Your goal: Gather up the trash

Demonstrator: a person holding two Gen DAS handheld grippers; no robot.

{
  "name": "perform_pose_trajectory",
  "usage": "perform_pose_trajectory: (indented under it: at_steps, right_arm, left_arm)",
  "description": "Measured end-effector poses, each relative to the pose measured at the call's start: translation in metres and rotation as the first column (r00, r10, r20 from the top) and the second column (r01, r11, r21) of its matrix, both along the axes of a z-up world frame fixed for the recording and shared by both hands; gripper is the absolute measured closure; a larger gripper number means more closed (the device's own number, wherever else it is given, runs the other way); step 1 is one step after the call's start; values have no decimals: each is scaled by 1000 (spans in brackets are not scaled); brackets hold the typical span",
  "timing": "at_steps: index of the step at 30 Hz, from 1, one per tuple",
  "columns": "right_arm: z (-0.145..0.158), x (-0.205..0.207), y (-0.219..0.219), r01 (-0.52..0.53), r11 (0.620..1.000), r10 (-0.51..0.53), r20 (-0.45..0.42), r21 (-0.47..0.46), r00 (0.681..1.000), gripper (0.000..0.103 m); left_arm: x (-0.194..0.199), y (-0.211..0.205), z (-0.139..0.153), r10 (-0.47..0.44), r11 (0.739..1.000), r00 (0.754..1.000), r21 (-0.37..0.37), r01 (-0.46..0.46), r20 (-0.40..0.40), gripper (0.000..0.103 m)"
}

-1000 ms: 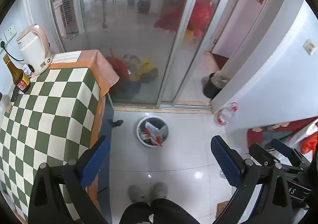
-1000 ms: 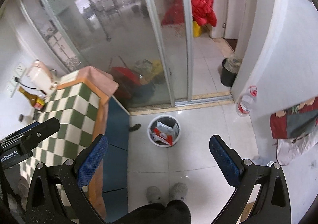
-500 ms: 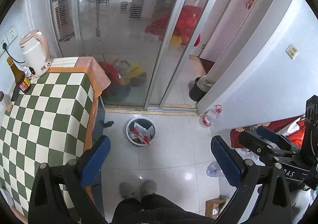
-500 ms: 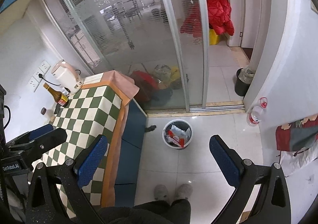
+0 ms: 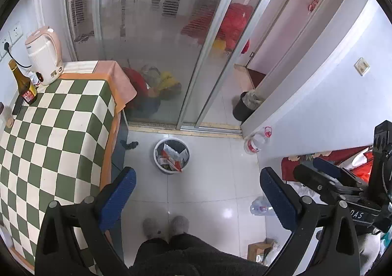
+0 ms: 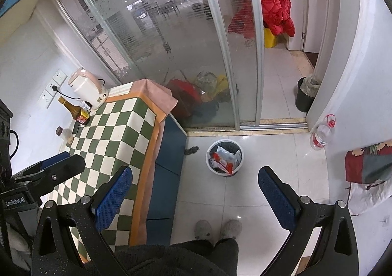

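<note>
Grippers: left point(image 5: 196, 192), right point(image 6: 194, 192), fingers wide apart, empty; one bin point(image 5: 171, 156); two bottles.

Both grippers are held high, side by side – the left gripper point(image 5: 196, 192) and right gripper point(image 6: 194, 192). Jaws spread wide, empty. The person's slippered feet point(image 6: 218, 228) stand below.

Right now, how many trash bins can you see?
2. A white bin full of wrappers stands on the floor near the checkered table. A black bin stands past the sliding glass door, by the wall corner. Others may be hidden.
</note>
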State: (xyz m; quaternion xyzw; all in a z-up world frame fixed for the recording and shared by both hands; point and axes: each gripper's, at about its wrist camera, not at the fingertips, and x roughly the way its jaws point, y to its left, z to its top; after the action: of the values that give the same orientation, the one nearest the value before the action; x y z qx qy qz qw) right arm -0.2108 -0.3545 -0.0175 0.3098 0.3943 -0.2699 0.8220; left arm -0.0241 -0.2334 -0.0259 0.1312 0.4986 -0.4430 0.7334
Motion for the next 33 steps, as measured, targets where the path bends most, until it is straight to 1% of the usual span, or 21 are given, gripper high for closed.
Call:
perform_pose_trajectory:
  at_steps: [5, 10, 23, 33]
  right_arm:
    - [-3, 2, -3, -10, 1000, 10, -12, 7, 1000, 0]
    - [-6, 4, -5, -18, 1000, 19, -21, 18, 1000, 0]
    - [-9, 2, -9, -35, 999, 35, -26, 29, 999, 0]
    - [-15, 1, -7, -38, 998, 40, -30, 44, 999, 0]
  left_arm:
    - [-1, 0, -4, 0, 1000, 1000, 20, 0, -18, 0]
    - [-3, 0, -4, 6, 1000, 1000, 24, -5, -24, 0]
    - [-6, -1, -1, -4, 999, 1000, 37, 4, -9, 0]
    - [-9, -4, -3, -6, 999, 1000, 48, 7, -14, 0]
